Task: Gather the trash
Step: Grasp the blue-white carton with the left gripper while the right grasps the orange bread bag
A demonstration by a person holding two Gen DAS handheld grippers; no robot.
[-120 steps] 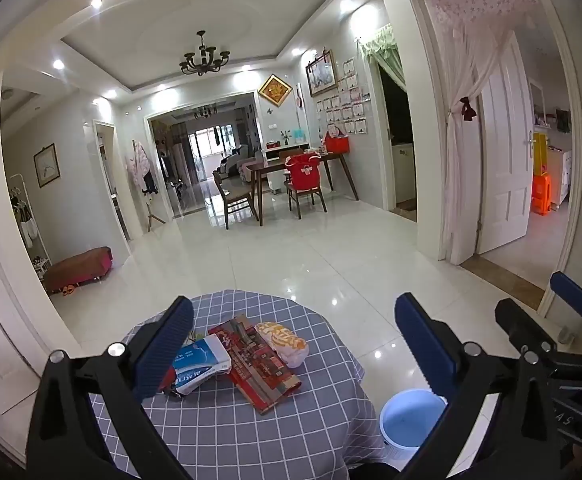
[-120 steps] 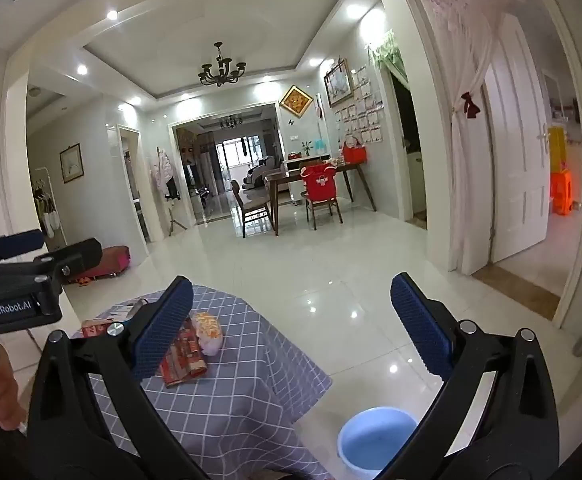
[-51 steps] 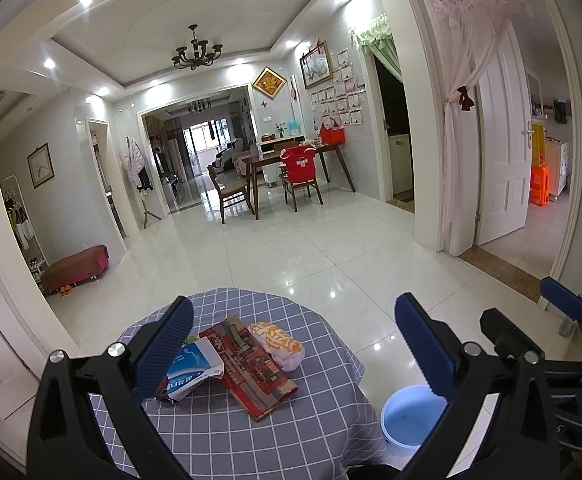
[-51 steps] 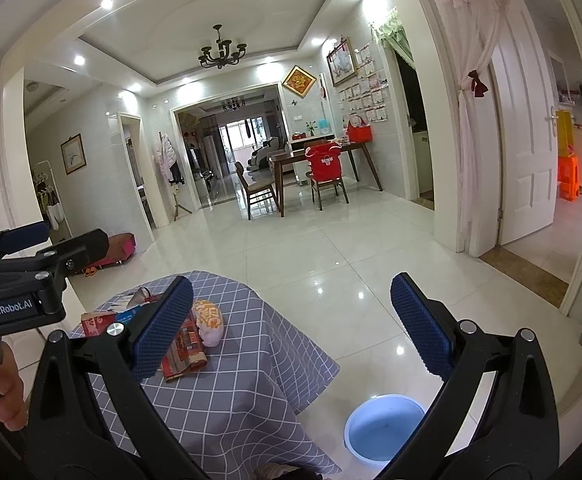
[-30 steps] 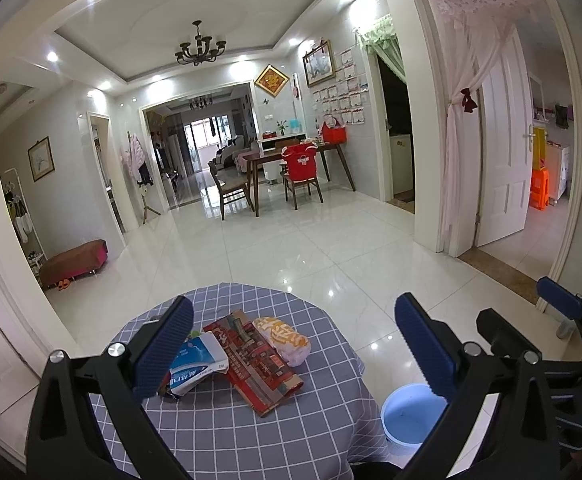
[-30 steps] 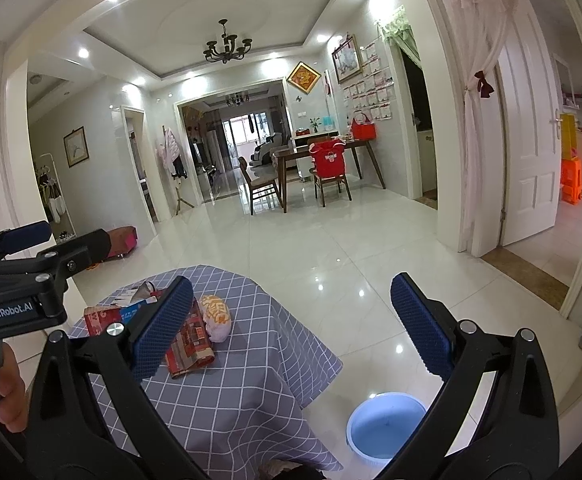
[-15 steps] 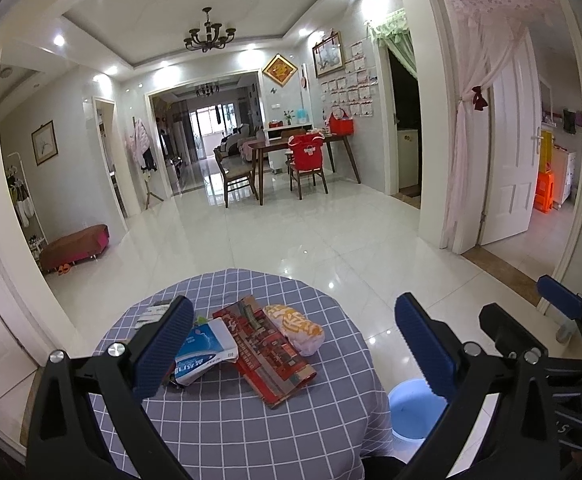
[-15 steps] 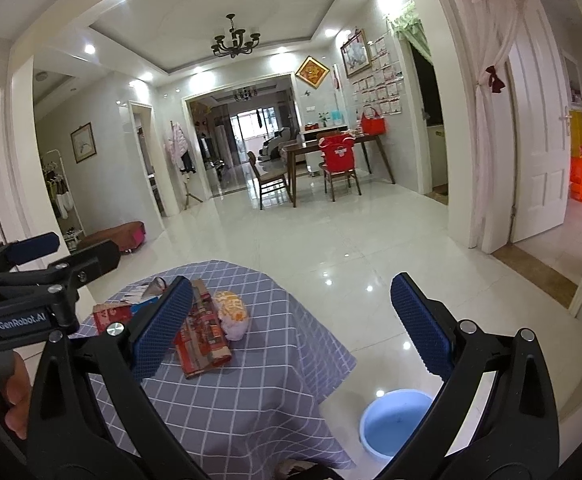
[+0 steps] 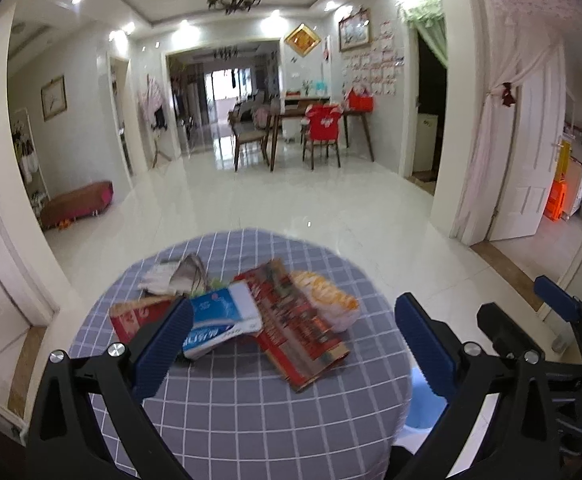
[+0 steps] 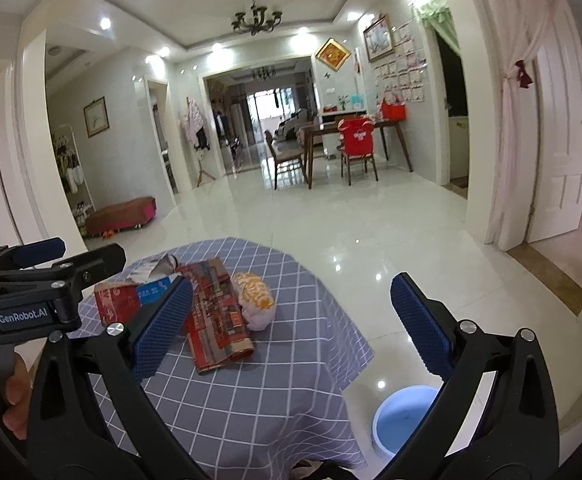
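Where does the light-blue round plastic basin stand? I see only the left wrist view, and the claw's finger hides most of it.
Observer: In the right wrist view, the light-blue round plastic basin stands on the white floor, just right of the hanging hem of the grey checked tablecloth.
Operator: Is there trash inside it?
Observer: I see none in the part of its inside that shows.
Operator: Is the right claw open?
Observer: Yes, the right claw is wide open and holds nothing.
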